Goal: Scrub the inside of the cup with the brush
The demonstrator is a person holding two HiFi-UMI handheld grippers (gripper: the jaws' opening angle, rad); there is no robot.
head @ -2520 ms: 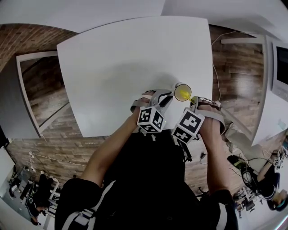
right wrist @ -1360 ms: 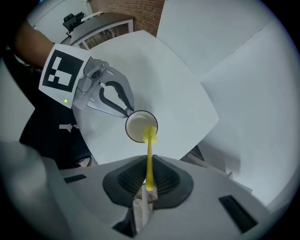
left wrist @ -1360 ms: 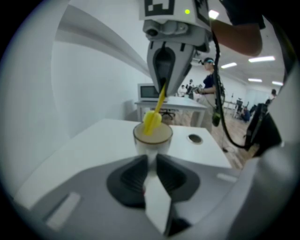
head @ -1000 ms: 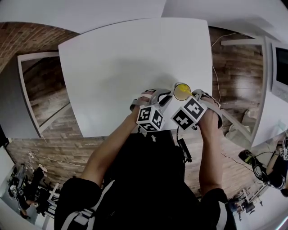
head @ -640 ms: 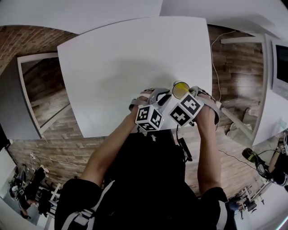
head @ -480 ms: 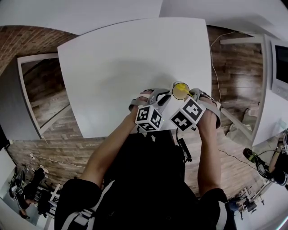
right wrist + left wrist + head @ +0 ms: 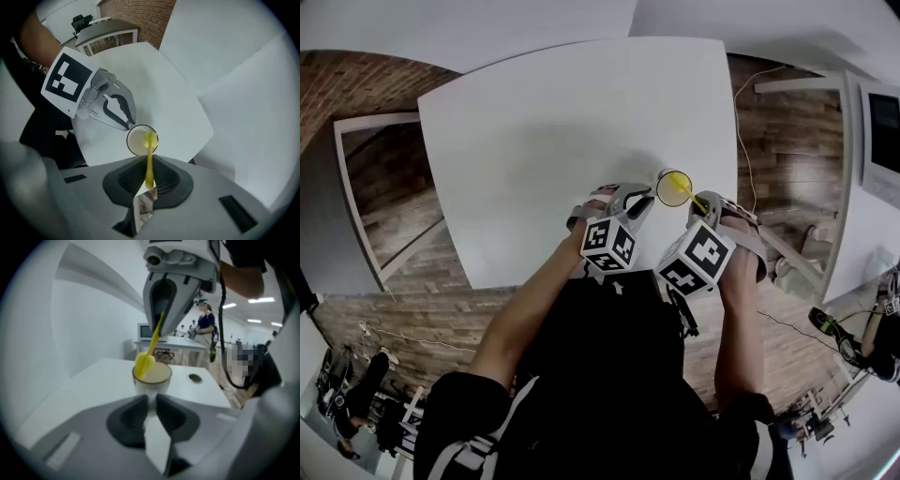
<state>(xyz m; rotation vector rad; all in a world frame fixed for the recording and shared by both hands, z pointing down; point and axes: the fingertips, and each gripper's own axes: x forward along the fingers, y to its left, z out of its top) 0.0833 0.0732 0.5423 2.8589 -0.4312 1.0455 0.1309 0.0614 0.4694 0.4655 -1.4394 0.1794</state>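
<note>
The right tool [image 7: 149, 165], clamped on the yellow brush [image 7: 150, 140], stands higher than half a second ago, so the bristles sit at the rim of the cup [image 7: 159, 376], likely mid-upstroke, while the left tool [image 7: 151, 401] pinches it upright on the surface [image 7: 544, 131].

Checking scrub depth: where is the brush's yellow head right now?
In the left gripper view the brush head sits at the cup's rim, on its left side; the handle runs up into the right gripper's jaws.
</note>
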